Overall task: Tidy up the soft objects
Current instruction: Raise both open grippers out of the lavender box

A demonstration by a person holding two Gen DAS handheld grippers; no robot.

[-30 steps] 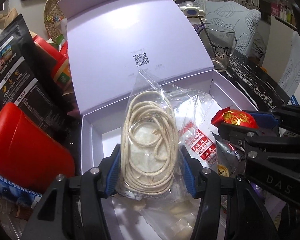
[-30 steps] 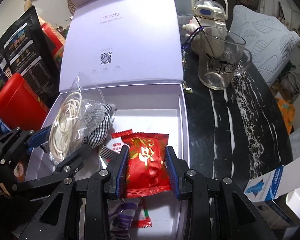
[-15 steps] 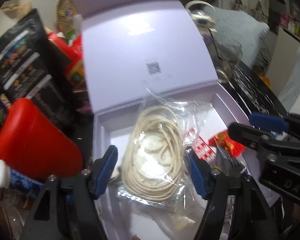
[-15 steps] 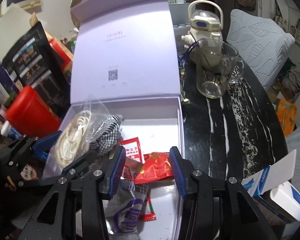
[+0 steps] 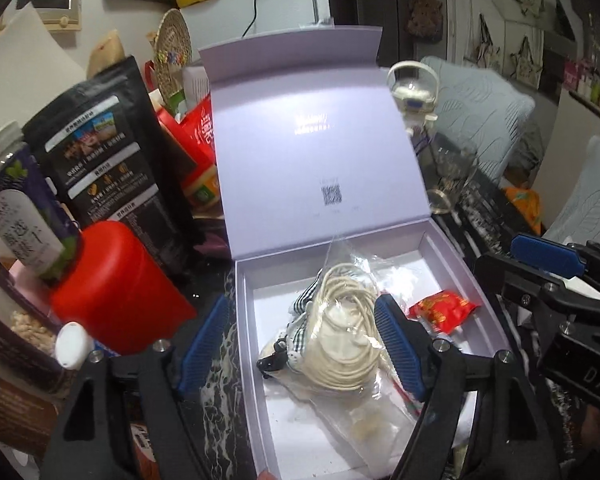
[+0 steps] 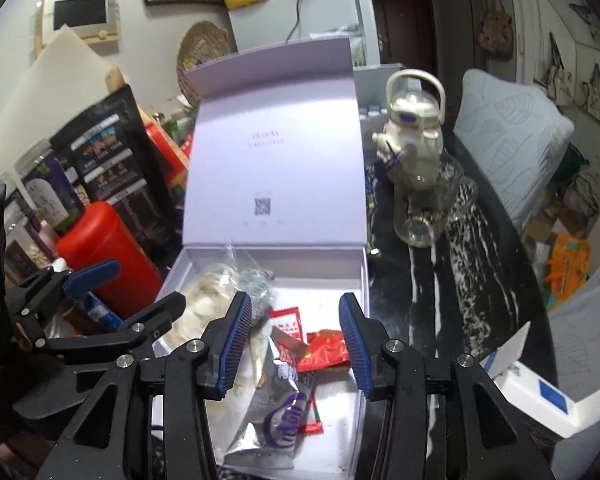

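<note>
A: Canister [image 5: 112, 292], red, stands left of the lavender gift box [image 5: 247, 320], beside a black snack pouch [image 5: 100, 160]. And the left gripper [image 5: 300, 344]?

B: Jaws spread wide, holding nothing. One blue pad is outside the box's left wall, the other over the clear bag of coiled cream cord [image 5: 348, 336], which lies inside the box on a checked cloth.

A: Further right?

B: Red snack packet [image 6: 326, 350] lies in the box by a silver sachet [image 6: 278, 412]. The right gripper [image 6: 296, 344] hovers above them, jaws apart, empty.

A: Past the box?

B: Glass mug [image 6: 424, 208] and white kettle-shaped bottle [image 6: 414, 128] on the black marble table [image 6: 440, 300].
</note>
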